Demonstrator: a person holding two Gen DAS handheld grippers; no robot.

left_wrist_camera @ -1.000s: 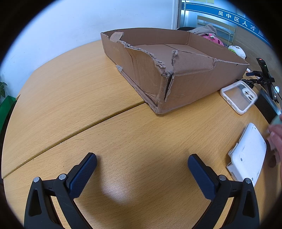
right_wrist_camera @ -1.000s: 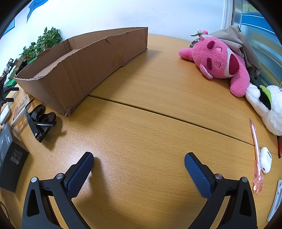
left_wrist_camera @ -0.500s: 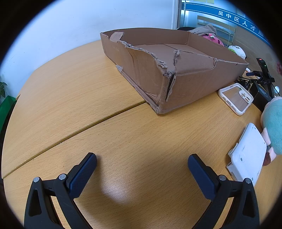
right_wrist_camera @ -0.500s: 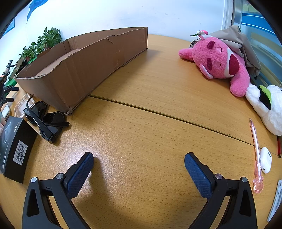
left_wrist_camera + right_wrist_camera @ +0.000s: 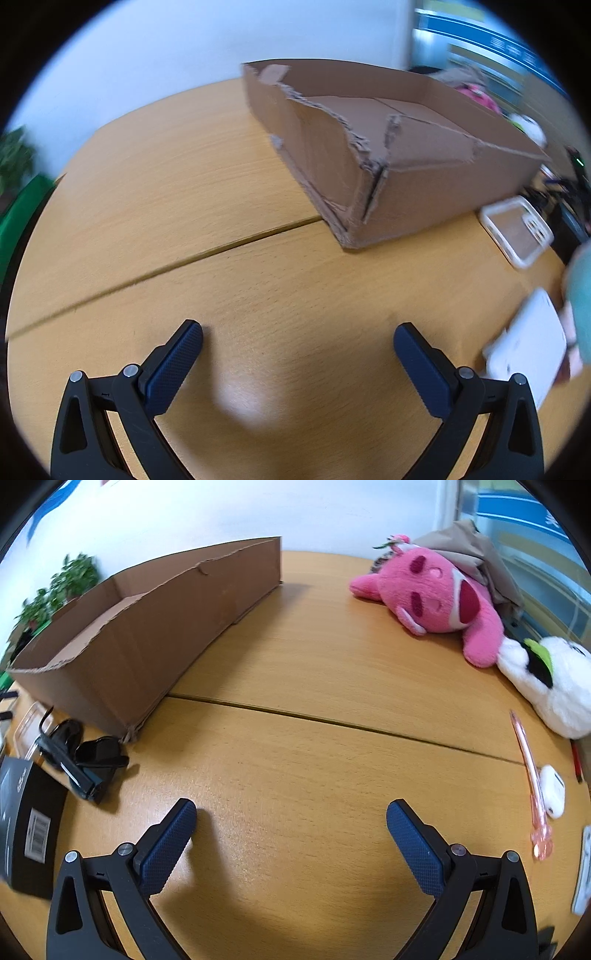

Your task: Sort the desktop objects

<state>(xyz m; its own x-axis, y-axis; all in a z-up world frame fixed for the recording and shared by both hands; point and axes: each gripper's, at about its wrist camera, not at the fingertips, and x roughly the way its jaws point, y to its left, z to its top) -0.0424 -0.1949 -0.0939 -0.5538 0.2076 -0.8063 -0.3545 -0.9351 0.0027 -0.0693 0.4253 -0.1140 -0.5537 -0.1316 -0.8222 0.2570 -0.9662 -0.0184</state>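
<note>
Right wrist view is showing the right gripper (image 5: 291,830) hovering with fingers spread over bare worktop (image 5: 314,757), likewise the left gripper (image 5: 297,354), presumably readying to load the cardboard box (image 5: 147,635).

black box (image 5: 26,823): barcode label | other text unreadable

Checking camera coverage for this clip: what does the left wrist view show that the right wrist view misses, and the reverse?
Left only: the box's torn corner, a clear phone case, a white case and a blurred teal thing at the right edge.

Right only: pink plush, white plush, pink pen, earbud case, sunglasses, black box.

Both: the cardboard box, the wooden table, and open, empty tongs, left and right.
</note>
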